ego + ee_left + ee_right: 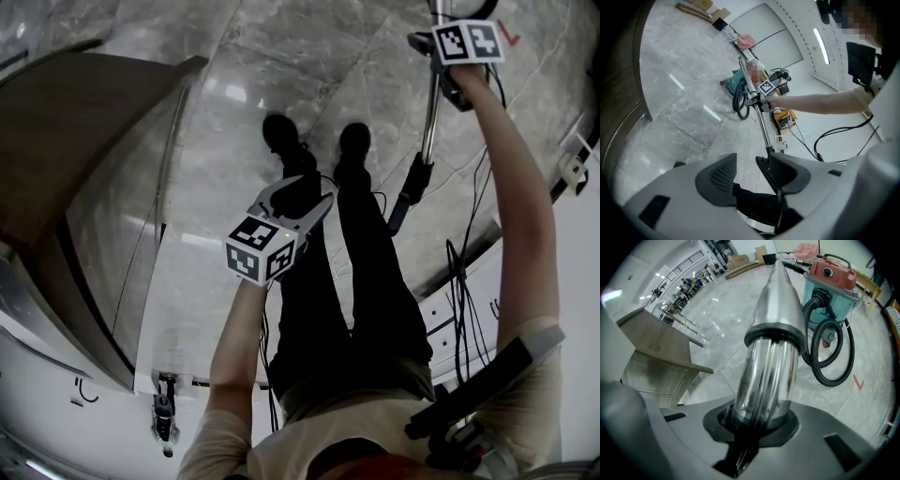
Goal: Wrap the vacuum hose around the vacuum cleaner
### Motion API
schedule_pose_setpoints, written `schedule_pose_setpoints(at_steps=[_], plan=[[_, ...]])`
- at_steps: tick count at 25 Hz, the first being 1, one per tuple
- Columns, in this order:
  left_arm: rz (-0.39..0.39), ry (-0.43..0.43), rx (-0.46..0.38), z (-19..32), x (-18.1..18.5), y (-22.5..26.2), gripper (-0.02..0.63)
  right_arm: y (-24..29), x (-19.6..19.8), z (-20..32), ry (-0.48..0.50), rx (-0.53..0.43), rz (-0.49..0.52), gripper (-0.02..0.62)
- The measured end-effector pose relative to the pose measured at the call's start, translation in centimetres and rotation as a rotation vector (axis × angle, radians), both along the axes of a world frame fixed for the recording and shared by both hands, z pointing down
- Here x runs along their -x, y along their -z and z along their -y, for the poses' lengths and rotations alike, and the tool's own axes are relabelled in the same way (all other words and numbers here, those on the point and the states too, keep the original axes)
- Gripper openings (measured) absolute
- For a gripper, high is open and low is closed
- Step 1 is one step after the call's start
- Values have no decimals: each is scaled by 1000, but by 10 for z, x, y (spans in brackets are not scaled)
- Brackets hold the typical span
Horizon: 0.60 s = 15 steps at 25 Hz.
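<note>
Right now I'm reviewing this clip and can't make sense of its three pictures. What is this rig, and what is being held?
There is no robot. A person stands on a marble floor with tongs in each hand. One picture looks down from a head camera, and the other two look along each pair of tongs. The right tongs are shut on a shiny metal tube. The left tongs are open and empty. Farther off on the floor are a vacuum and its looped black hose.
</note>
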<state>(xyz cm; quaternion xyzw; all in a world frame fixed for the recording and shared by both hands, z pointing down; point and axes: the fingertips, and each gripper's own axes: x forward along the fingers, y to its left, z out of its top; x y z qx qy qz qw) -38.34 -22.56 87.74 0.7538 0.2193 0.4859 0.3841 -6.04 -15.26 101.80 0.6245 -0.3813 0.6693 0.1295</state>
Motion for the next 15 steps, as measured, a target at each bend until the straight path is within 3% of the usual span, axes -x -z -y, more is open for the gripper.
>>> schedule_pose_setpoints(at_steps=[9, 15], plan=[[-8, -97, -25, -25, -4, 7, 222, -9, 22, -72, 140, 191, -44, 43], [-4, -134, -51, -37, -9, 8, 222, -20, 51, -91, 208, 203, -58, 48]])
